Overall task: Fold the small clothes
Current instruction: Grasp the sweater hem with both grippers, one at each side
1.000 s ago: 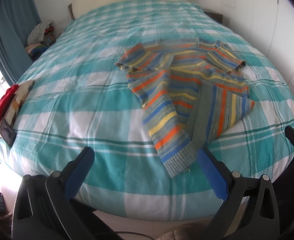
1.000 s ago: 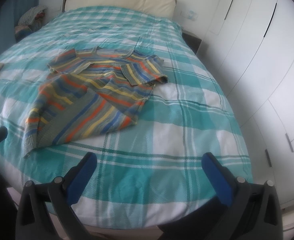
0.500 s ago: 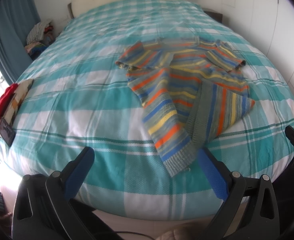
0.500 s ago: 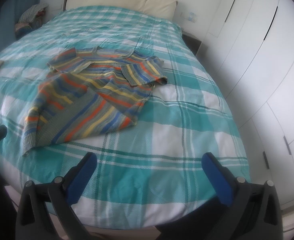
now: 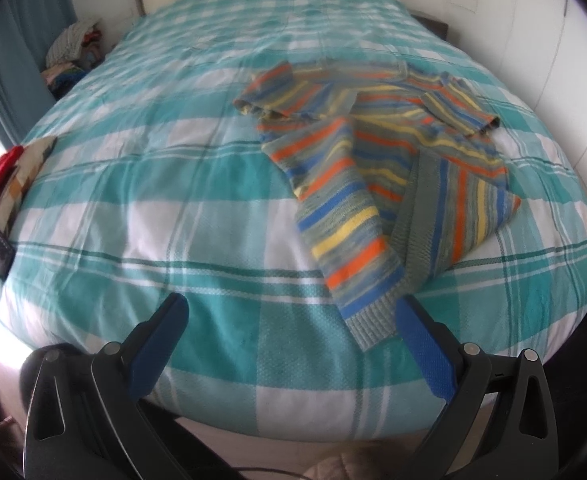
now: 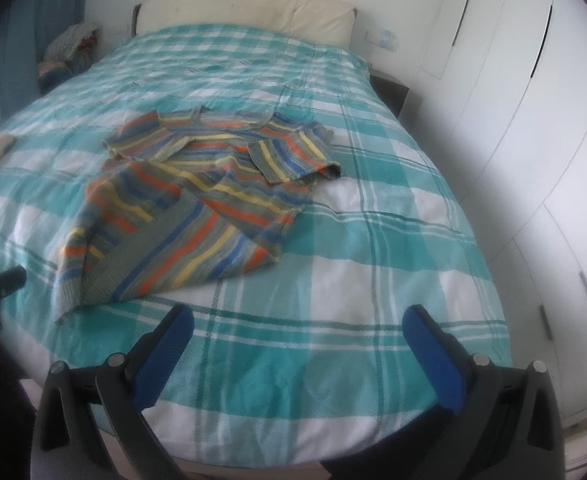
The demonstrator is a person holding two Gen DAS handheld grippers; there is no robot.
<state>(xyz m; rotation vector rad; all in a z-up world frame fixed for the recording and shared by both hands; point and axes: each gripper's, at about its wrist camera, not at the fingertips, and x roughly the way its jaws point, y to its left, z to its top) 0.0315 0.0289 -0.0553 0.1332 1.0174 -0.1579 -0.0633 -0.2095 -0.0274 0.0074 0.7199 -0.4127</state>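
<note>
Lying rumpled across the right half of a teal plaid bed (image 5: 165, 184), a striped knit sweater (image 5: 377, 168) looks soft, light and limp, likely to sag and stretch unless taken by its ribbed hem (image 5: 373, 330) or a sleeve cuff. The left gripper (image 5: 291, 312) hovers wide open and empty, its right finger just beside that hem, while the right gripper (image 6: 297, 320) hangs equally wide over bare bedding. Folds hide the garment's underside and neckline, and motion blur softens both views.
</note>
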